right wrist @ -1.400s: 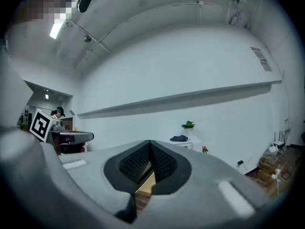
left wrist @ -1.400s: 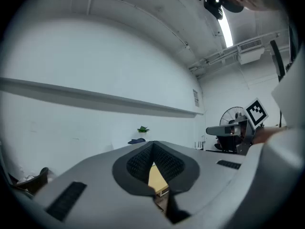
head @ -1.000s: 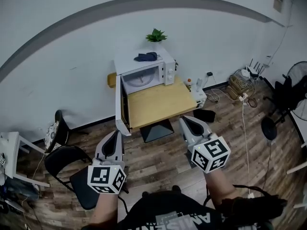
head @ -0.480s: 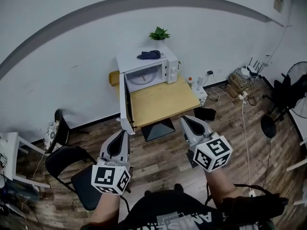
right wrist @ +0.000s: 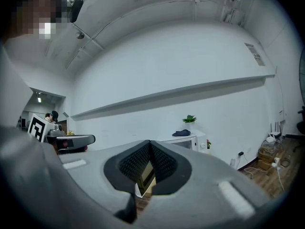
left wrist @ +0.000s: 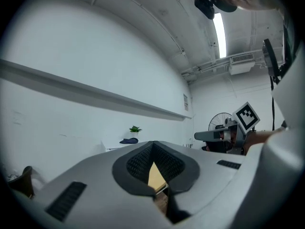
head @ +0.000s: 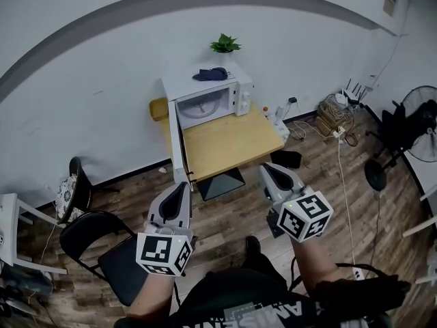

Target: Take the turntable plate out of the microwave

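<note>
A white microwave (head: 205, 96) stands at the back of a small wooden table (head: 222, 143) against the wall, its door (head: 177, 142) swung wide open to the left. Inside the cavity lies the round glass turntable plate (head: 203, 106). My left gripper (head: 179, 191) and right gripper (head: 268, 171) are held side by side over the floor, well short of the table, both shut and empty. The left gripper (left wrist: 153, 144) points level toward the table. The right gripper (right wrist: 150, 144) faces the microwave (right wrist: 187, 140) from a distance.
A dark cloth (head: 209, 74) and a small potted plant (head: 224, 44) sit on the microwave. A black chair (head: 102, 251) stands at my left, a fan (head: 412, 128) and cables (head: 336, 118) at the right. A black table base (head: 222, 183) lies on the wood floor.
Both grippers have drifted slightly forward and lower. The view has shifted, with the microwave and table a little nearer. Both jaws stay shut.
</note>
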### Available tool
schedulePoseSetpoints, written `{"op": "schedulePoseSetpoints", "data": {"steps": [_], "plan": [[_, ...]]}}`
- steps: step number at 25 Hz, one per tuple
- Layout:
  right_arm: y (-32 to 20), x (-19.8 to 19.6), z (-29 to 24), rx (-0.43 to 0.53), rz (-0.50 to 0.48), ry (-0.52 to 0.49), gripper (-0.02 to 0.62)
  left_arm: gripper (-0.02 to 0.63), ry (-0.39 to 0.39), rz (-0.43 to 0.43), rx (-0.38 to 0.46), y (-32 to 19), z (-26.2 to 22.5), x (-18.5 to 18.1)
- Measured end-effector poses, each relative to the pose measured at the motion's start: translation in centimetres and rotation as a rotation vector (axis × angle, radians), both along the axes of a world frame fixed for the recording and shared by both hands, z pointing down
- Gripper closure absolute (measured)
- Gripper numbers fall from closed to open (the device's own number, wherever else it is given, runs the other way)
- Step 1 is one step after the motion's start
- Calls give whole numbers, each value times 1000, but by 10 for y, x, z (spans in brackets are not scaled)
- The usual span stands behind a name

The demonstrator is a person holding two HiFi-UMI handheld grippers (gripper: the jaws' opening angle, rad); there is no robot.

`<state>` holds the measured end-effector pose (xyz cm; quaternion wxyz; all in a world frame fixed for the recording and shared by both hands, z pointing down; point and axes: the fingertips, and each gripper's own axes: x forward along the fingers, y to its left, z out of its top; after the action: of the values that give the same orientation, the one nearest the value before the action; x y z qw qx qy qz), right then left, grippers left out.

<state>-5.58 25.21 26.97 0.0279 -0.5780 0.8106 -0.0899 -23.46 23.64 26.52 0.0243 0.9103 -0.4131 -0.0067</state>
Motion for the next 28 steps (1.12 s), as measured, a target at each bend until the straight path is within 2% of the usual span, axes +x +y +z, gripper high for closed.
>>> {"op": "schedulePoseSetpoints", "data": {"steps": [4,9,12,17,21,28], "plan": [[-28,10,-5,14,-1,-6,591,609,37,-43,1,-21,-6,1],[-79,27,-9,38,-74,-20,591,609,76,-79,-41,-60,-8,18],[-115,49,-10,36,-75,-10,591,609,51,-108,-40,-88,-10,36],[-171,84,-12,54,-131,-24,591,609,18,-188,-24,-140,-11,69],[-211,107,-8,42,-169,-44,591,609,-52,-263,2,-174,-8,96],[-265,137,-5,24,-259,-64,591,609,0,-289,-70,-233,-1,144]]}}
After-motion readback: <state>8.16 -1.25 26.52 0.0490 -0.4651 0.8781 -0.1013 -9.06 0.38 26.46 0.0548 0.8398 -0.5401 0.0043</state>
